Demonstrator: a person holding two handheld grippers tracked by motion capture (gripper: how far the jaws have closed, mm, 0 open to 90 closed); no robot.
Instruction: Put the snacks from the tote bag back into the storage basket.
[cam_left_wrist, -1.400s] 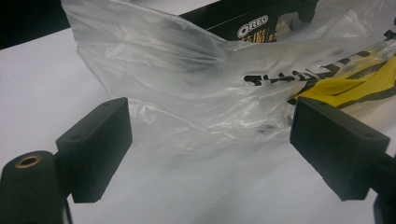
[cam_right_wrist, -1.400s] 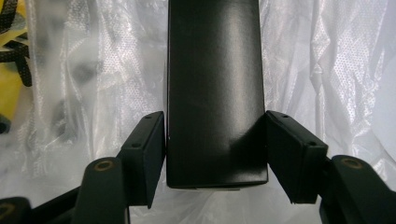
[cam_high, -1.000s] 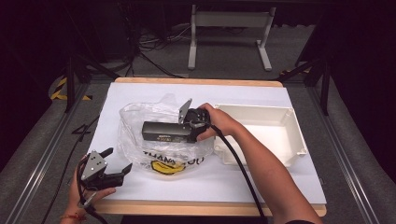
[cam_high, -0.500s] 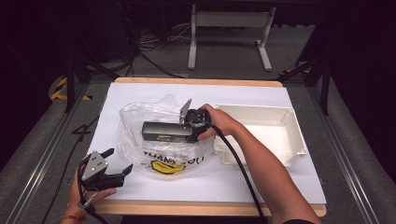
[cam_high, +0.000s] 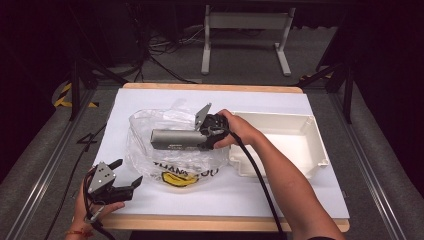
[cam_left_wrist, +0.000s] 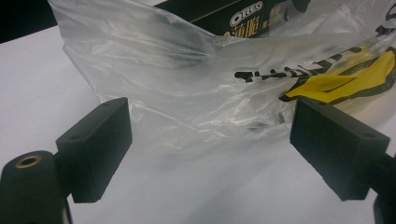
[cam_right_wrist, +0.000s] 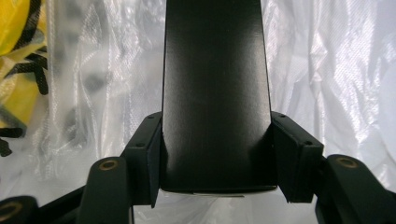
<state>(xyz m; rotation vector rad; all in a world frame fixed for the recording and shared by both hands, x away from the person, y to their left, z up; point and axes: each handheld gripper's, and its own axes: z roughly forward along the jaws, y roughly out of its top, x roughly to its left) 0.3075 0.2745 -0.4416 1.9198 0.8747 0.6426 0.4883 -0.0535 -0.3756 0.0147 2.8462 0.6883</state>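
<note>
- Right gripper view: the jaws of the right gripper (cam_right_wrist: 215, 158) pinched the end of a long dark Oreo box (cam_right_wrist: 215, 88) from both sides, with a clear plastic bag (cam_right_wrist: 327, 74) crinkled beneath it.
- In the high view, the right gripper (cam_high: 207, 134) held the Oreo box (cam_high: 177, 138) level above the plastic bag (cam_high: 165, 160); the right hand (cam_high: 239, 129) wrapped the gripper body, forearm reaching in from the lower right, the black cable trailing along it.
- Left gripper view: the jaws of the left gripper (cam_left_wrist: 210, 140) stood spread wide, nothing between them, facing the near edge of the plastic bag (cam_left_wrist: 187, 93), with its yellow and black print to the right.
- In the high view, the left gripper (cam_high: 125, 180) hovered at the table's front left corner, well apart from the box, the left hand (cam_high: 95, 207) low at the edge.
- A white tray (cam_high: 305, 165) sat just right of the bag on the white-covered table (cam_high: 150, 97).
- Beyond lay a grey floor, cables and a metal stand (cam_high: 245, 30) in a dark room.
</note>
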